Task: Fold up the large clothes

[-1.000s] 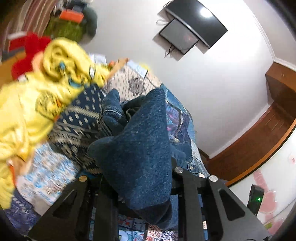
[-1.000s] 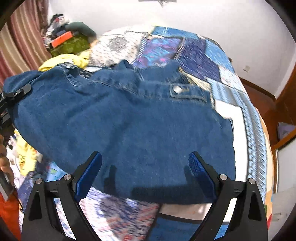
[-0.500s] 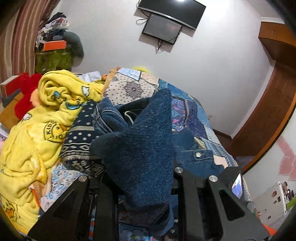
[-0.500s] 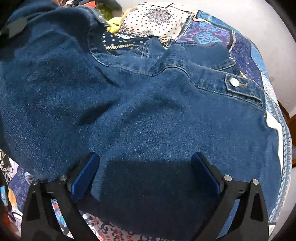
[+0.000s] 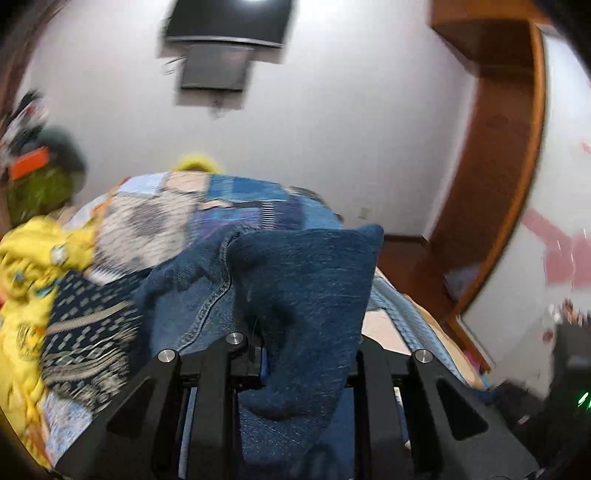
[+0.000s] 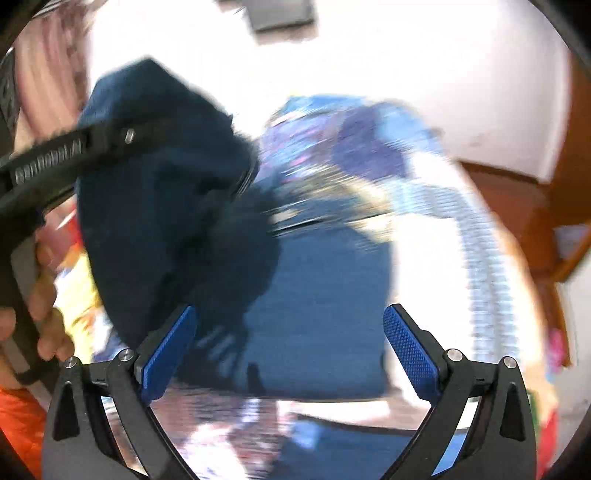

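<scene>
Pinching a fold of the denim jacket (image 5: 306, 295), the left gripper (image 5: 306, 365) stays clenched; the right gripper (image 6: 288, 350) gapes wide, holding nothing.

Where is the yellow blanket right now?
In the left wrist view the yellow blanket is bunched at the far left edge of the bed, beside the dark patterned cloth, left of the denim jacket clamped in the left gripper.

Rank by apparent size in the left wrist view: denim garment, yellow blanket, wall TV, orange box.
1. denim garment, though it is nearest the lens, which inflates it
2. yellow blanket
3. wall TV
4. orange box
</scene>
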